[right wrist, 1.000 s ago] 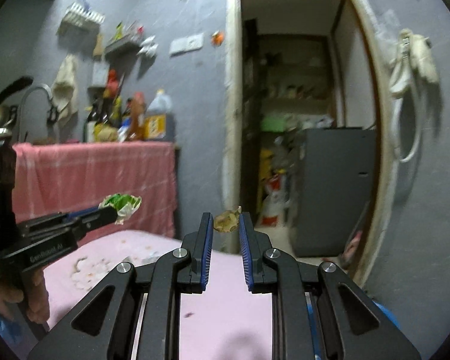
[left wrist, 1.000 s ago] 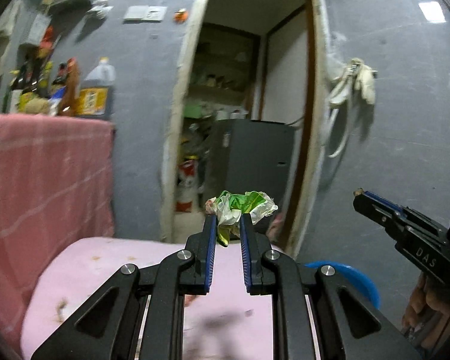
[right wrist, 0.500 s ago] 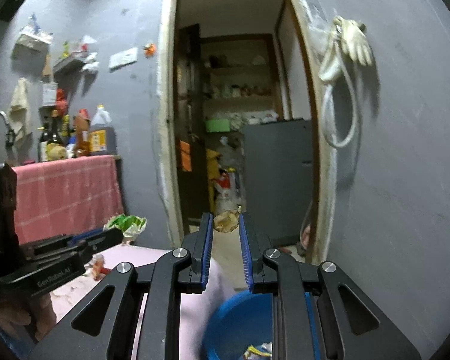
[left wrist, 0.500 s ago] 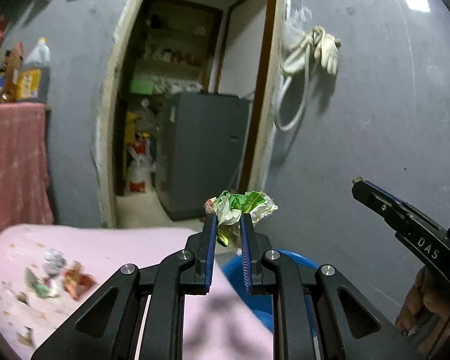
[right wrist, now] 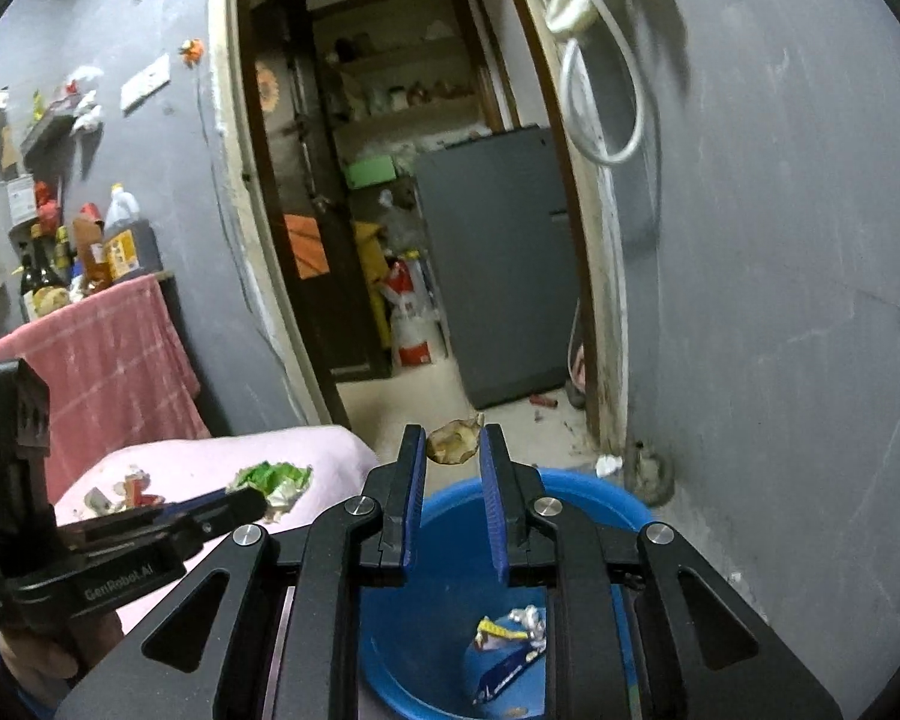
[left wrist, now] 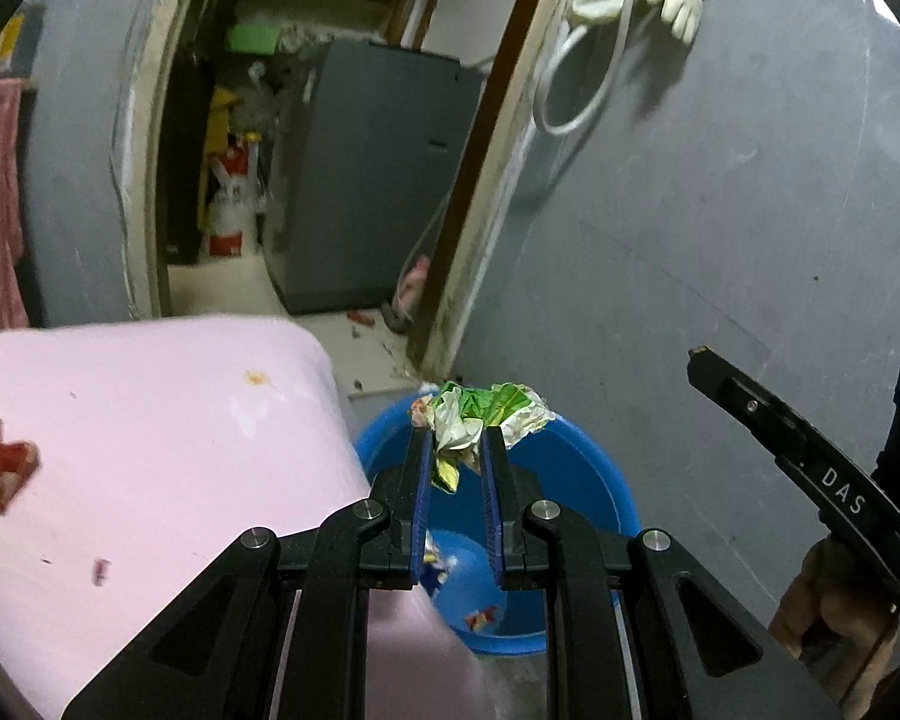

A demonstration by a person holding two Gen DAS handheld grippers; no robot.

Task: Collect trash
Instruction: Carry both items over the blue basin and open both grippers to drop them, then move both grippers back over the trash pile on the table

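Now, left gripper [left wrist: 455, 450]: pinching crumpled green-and-white foil wrapper [left wrist: 480, 420] at tips.
Right gripper [right wrist: 450, 450]: clamping small tan crumpled scrap [right wrist: 453, 443].
Round blue plastic basin [right wrist: 570, 501]: below both jaws; centre first, then release.

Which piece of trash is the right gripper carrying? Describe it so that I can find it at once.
Start at the blue basin on the floor beside the pink-covered table. Above its rim, the right gripper pinches a small crumpled brown scrap at its fingertips. The left gripper holds a green and white wrapper instead; the basin's trash is blue and yellow.
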